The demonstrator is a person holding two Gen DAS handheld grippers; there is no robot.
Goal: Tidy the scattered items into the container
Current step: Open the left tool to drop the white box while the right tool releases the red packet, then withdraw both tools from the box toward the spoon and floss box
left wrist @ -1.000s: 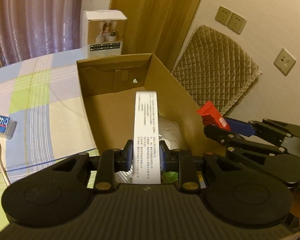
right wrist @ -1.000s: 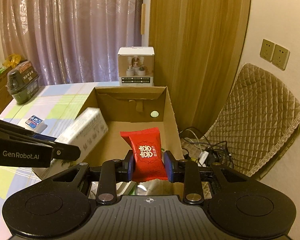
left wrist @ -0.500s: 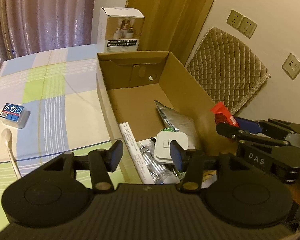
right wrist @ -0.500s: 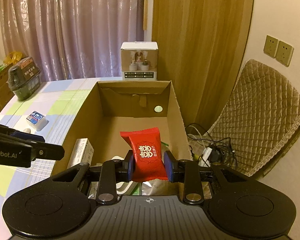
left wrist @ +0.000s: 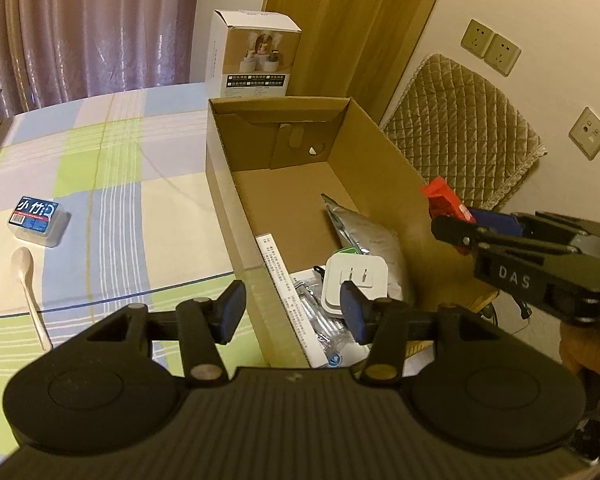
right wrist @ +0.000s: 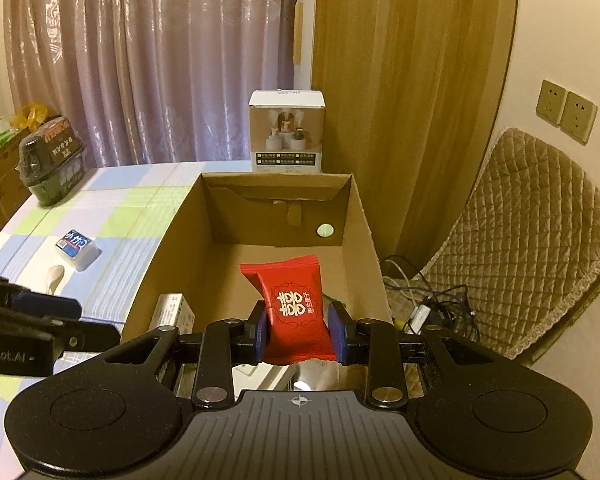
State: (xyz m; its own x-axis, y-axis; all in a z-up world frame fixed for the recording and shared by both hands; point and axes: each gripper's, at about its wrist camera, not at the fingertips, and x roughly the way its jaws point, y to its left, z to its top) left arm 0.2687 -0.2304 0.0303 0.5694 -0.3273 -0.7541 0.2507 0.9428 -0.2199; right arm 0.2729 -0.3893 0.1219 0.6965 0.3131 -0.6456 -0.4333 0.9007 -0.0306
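Observation:
My left gripper (left wrist: 291,310) stands open and holds nothing, over the near left wall of the brown cardboard box (left wrist: 228,184). Inside that box lie a long white printed carton (left wrist: 278,264), a white plug adapter (left wrist: 356,276) and a silver pouch (left wrist: 360,228). My right gripper (right wrist: 299,332) is shut on a red sweet packet (right wrist: 296,304), held above the box's near end (right wrist: 356,216). In the left wrist view the packet (left wrist: 440,196) shows beyond the box's right wall. On the checked tablecloth lie a small blue-labelled clear case (left wrist: 36,216) and a pale spoon (left wrist: 28,280).
A white product box (left wrist: 256,56) stands just behind the cardboard box. A dark jar (right wrist: 52,160) sits at the table's far left corner. Right of the table are a quilted chair (right wrist: 520,248) and floor cables (right wrist: 428,304). Curtains hang behind.
A second ago my left gripper held the long white carton upright over the box; its jaws have since opened and the carton lies inside. The right gripper keeps the red packet, still.

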